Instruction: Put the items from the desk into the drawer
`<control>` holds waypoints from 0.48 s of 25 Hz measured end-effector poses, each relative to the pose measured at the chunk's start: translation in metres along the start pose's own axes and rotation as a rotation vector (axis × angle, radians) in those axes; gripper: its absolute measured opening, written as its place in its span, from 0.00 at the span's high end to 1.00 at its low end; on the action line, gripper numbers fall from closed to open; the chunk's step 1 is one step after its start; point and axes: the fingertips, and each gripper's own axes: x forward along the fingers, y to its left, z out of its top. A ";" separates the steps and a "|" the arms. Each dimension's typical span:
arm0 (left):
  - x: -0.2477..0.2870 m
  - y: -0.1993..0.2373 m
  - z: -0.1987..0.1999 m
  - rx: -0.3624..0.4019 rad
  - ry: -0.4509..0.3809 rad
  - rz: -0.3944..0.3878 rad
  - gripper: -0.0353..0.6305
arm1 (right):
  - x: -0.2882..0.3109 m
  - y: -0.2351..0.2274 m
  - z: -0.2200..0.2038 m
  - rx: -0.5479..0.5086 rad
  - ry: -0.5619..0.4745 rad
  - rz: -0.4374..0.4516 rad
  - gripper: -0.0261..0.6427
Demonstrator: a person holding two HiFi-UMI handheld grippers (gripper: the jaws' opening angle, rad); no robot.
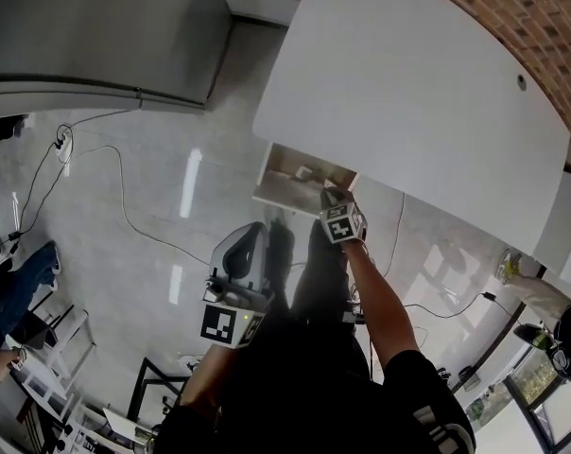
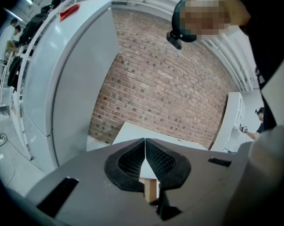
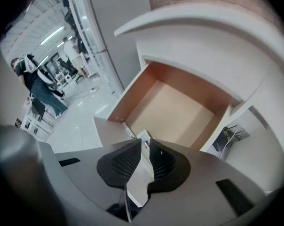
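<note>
The white desk [image 1: 408,93] has its wooden drawer [image 1: 267,176] pulled open, and a small pale item [image 1: 304,171] lies inside. My right gripper [image 1: 331,197] hangs over the drawer's front right corner. In the right gripper view its jaws [image 3: 145,142] stand a narrow slit apart, shut on a thin white item [image 3: 136,184] that fills the gap. The drawer's [image 3: 132,95] tan floor lies just beyond the tips. My left gripper [image 1: 252,236] is held back, nearer the body. It is shut [image 2: 145,141] with nothing in it and points up at the desk [image 2: 132,131].
A tall grey cabinet [image 1: 96,36] stands left of the desk, against a brick wall [image 2: 170,88]. Cables [image 1: 125,211] trail over the glossy floor. Black metal frames [image 1: 153,386] stand at the lower left. A white shelf unit [image 2: 231,121] is to the right. People stand farther off [image 3: 38,88].
</note>
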 end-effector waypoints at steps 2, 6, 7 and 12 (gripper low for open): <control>-0.004 -0.004 0.009 0.002 -0.011 -0.001 0.94 | -0.036 -0.004 0.029 0.067 -0.093 -0.020 0.90; 0.008 0.001 0.029 0.027 -0.069 -0.030 0.94 | -0.101 -0.018 0.110 0.128 -0.292 -0.035 0.92; 0.011 0.003 0.034 0.034 -0.081 -0.039 0.94 | -0.117 -0.021 0.130 0.128 -0.340 -0.040 0.92; 0.005 -0.016 0.067 0.047 -0.110 -0.073 0.94 | -0.223 -0.020 0.186 0.152 -0.518 -0.055 0.95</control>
